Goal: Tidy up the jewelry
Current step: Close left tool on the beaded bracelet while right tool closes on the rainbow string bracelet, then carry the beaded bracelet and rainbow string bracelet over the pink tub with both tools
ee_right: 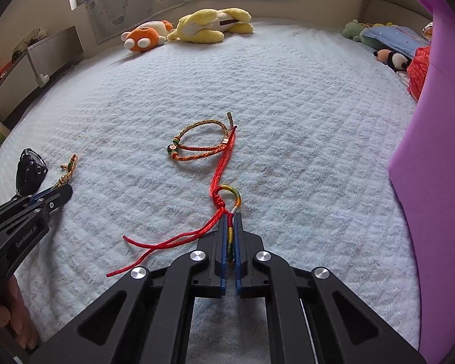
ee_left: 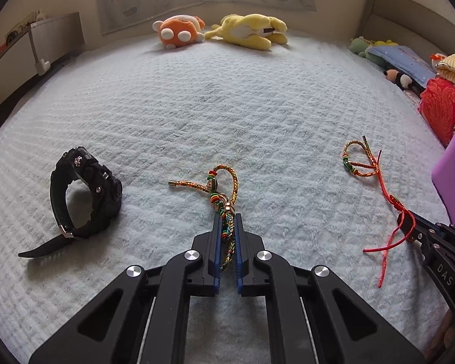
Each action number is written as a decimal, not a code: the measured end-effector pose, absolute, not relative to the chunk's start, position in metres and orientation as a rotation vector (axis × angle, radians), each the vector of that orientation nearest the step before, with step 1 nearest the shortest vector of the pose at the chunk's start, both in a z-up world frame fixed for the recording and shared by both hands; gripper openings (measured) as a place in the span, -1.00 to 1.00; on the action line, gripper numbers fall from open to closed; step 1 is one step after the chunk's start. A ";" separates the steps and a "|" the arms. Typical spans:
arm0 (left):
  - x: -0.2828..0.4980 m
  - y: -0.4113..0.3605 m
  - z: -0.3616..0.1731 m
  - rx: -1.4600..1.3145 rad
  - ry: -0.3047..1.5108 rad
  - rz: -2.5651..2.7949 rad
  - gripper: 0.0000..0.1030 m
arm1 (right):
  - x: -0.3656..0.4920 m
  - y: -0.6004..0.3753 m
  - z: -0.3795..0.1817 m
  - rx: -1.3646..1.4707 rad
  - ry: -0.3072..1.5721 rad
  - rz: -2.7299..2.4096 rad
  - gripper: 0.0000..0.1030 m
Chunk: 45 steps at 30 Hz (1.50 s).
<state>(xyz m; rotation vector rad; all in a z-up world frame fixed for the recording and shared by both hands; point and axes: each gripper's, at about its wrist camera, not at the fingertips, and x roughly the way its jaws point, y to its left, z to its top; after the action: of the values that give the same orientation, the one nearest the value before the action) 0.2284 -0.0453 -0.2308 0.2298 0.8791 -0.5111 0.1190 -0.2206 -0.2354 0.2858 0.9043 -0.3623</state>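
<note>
Your left gripper [ee_left: 228,221] pinches a braided beaded bracelet [ee_left: 220,188] on the white blanket [ee_left: 227,106]; your right gripper [ee_right: 231,221] pinches a red cord bracelet [ee_right: 224,163]. Another braided bracelet [ee_right: 201,144] lies beyond; a black watch [ee_left: 82,194] rests left.

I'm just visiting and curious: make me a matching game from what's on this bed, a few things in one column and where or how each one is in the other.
Things:
1. black watch
2. red cord bracelet
3. braided bracelet with beads
4. orange plush toy

States:
A. pinched in the left tongs
B. lying free on the blanket, strap unbuckled
C. pinched in the right tongs
D. far end of the bed, beside a yellow plush toy

Pairs: 1-B, 2-C, 3-A, 4-D
</note>
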 end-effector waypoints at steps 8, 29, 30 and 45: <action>0.203 -0.028 -0.221 0.240 0.904 -0.540 -0.86 | 0.100 -0.197 -0.224 0.325 0.903 -0.331 -0.92; 0.110 0.027 -0.055 0.262 0.968 -0.582 -0.86 | -0.010 -0.130 -0.054 0.337 0.929 -0.314 -0.92; 0.106 0.028 -0.043 0.263 0.960 -0.585 -0.86 | -0.016 -0.129 -0.043 0.334 0.926 -0.319 -0.92; 0.036 0.004 0.089 0.345 0.829 -0.751 -0.86 | -0.113 -0.149 0.085 0.418 0.856 -0.455 -0.92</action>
<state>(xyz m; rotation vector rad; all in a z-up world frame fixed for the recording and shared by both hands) 0.0359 0.0036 0.0888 0.3449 0.8286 -0.7511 -0.1134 -0.1488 0.0851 0.4181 0.8555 -0.4546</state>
